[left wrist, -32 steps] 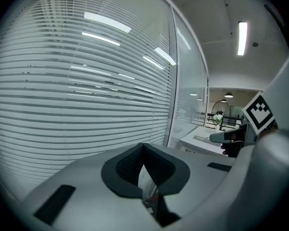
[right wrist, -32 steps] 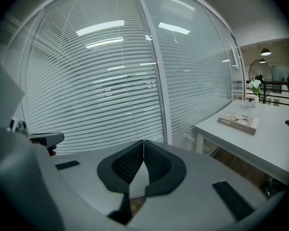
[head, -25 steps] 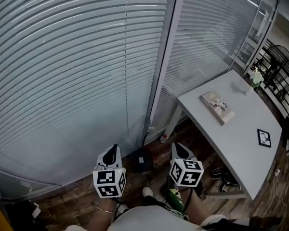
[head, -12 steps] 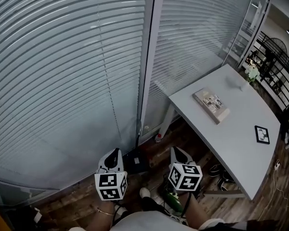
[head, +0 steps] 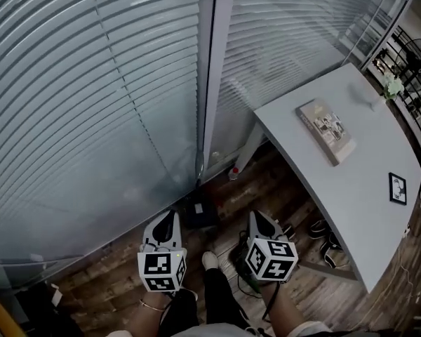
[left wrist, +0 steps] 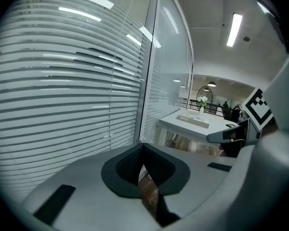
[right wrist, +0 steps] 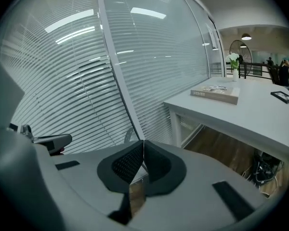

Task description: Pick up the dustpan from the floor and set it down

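Observation:
A dark, flat dustpan [head: 200, 213] lies on the wooden floor at the foot of the glass wall's post. It shows only in the head view, between the two grippers and slightly beyond them. My left gripper [head: 167, 220] hangs just left of it, jaws shut and empty [left wrist: 143, 147]. My right gripper [head: 257, 217] is to the dustpan's right, its dark pads [right wrist: 133, 163] meeting at the tips [right wrist: 143, 142] with nothing between them. Neither gripper touches the dustpan.
A glass wall with white blinds [head: 91, 118] stands close ahead. A white table [head: 351, 188] at the right carries a book [head: 326, 130], a small black frame [head: 398, 188] and a vase [head: 391, 86]. Shoes [head: 323, 248] and cables [head: 242, 265] lie under it.
Both grippers have sunk toward the floor and the head view has tipped further down. The dustpan now lies closer between the grippers. The jaws have stayed shut.

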The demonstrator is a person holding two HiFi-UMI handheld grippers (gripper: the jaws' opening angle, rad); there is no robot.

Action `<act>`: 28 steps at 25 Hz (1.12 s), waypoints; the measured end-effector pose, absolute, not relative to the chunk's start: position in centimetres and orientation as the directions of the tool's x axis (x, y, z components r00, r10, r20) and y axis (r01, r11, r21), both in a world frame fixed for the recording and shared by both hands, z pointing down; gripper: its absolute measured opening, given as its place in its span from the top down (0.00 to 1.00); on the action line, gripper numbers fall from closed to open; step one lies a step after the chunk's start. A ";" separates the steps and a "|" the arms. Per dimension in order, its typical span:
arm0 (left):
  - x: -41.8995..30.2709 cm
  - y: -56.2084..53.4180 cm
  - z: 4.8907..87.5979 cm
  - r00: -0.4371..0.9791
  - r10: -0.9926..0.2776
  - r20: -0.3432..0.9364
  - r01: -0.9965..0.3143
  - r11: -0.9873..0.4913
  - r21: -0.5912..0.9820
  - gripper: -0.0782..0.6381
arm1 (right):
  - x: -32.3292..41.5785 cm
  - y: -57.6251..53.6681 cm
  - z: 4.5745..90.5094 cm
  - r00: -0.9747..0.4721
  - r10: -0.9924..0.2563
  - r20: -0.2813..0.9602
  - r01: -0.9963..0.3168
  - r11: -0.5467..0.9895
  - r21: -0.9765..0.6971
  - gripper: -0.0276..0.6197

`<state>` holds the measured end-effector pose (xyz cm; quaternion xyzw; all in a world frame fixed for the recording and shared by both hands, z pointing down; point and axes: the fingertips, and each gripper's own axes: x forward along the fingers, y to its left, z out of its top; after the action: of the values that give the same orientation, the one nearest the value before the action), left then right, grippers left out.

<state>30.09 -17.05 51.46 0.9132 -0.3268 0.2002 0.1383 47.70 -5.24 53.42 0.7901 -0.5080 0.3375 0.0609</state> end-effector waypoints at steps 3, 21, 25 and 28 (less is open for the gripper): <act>30.7 -16.6 54.2 0.693 -0.526 0.493 -0.654 -0.746 0.124 0.87 | 47.9 -4.7 56.0 0.237 -0.742 0.627 -0.839 -0.482 -0.253 0.91; 33.8 -18.2 63.6 0.665 -0.479 0.572 -0.653 -0.745 0.136 0.87 | 49.2 -6.2 64.9 0.213 -0.683 0.699 -0.825 -0.509 -0.247 0.91; 34.0 -18.4 64.4 0.639 -0.494 0.590 -0.669 -0.735 0.109 0.87 | 49.5 -6.1 65.2 0.211 -0.680 0.703 -0.821 -0.513 -0.250 0.91; 34.3 -18.6 64.9 0.640 -0.499 0.585 -0.672 -0.732 0.110 0.86 | 49.6 -6.0 65.5 0.210 -0.676 0.706 -0.819 -0.516 -0.252 0.91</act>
<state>34.30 -18.55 64.87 0.8910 -0.3287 0.2687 0.1610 49.64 -5.98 65.52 0.7727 -0.4838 0.4014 0.0885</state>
